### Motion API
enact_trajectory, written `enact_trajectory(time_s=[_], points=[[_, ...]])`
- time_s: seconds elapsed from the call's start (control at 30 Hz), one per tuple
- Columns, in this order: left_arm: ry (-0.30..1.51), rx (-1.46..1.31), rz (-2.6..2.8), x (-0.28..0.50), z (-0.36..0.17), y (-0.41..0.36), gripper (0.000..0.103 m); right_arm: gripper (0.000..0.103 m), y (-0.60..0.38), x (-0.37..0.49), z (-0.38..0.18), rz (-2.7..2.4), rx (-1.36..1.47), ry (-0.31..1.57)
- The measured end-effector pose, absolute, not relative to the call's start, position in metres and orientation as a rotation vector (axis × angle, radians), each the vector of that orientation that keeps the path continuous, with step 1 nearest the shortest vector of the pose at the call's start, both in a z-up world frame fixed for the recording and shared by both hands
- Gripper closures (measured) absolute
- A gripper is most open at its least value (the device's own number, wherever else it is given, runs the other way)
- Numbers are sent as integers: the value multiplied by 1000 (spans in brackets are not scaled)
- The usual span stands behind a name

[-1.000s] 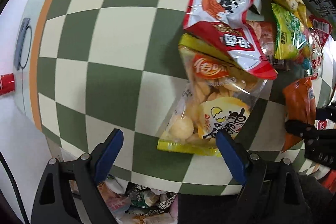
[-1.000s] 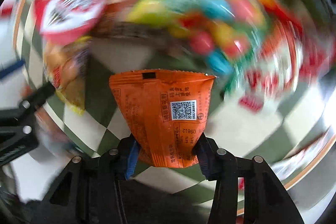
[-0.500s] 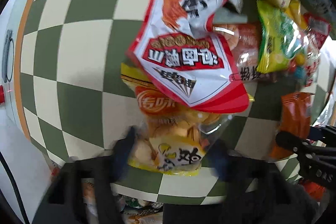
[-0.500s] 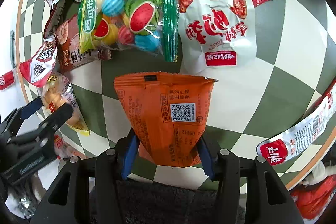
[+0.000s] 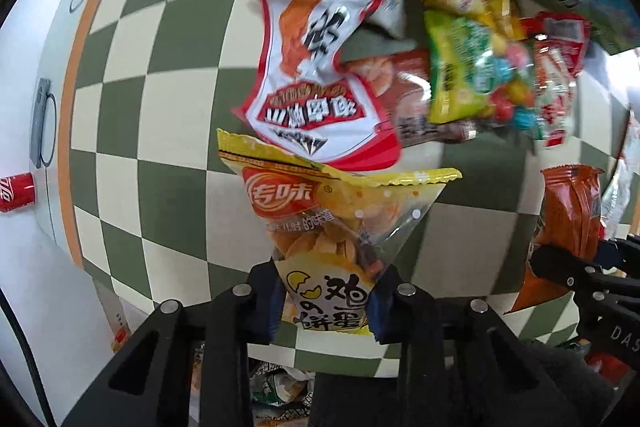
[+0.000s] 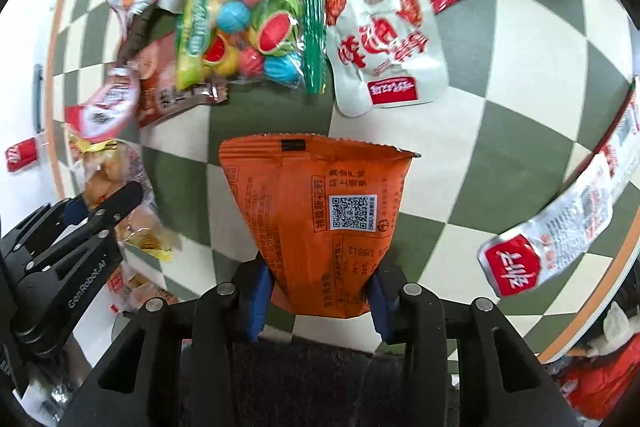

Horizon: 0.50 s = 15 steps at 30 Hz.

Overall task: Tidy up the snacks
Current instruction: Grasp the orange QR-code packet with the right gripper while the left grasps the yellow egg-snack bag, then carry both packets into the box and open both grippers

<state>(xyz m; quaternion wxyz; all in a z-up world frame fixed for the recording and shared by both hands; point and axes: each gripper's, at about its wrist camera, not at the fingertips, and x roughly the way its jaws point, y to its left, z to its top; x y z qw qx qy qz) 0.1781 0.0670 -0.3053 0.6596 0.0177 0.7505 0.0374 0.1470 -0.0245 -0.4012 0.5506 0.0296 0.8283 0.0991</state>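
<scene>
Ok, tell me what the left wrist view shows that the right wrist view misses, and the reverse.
Left only: the front of the yellow egg-biscuit bag in the left claw, whose jaws have just closed on it. Right only: the QR-code back of the orange packet in the right claw, and the long sausage packet. Both: the gumball bag on the checkered cloth.

This looks like a home or a staged household corner, though nothing settles which. A table (image 5: 132, 115) wears a green-and-cream checkered cloth with an orange border along its rounded edge at the left of the frame. Packaged snacks (image 6: 256, 27) crowd the upper part of both views: crisps, gum balls, red and white pouches with Chinese print. A red cola can (image 5: 16, 193) lies off the table at the far left, on a pale floor. More wrappers (image 5: 280, 387) sit below the table edge at the bottom of the left view.
</scene>
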Motion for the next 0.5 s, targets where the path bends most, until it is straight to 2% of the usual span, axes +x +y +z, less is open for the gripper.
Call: enact_trajectory(time_s=[0.4,0.5], points=[[1621,-47,-16,186,-223,54,76,60,-71,139,-348,280,174,1881],[1571,-56,-52,197,-203,52,76,60,-90,160,-320,296,228,1860]])
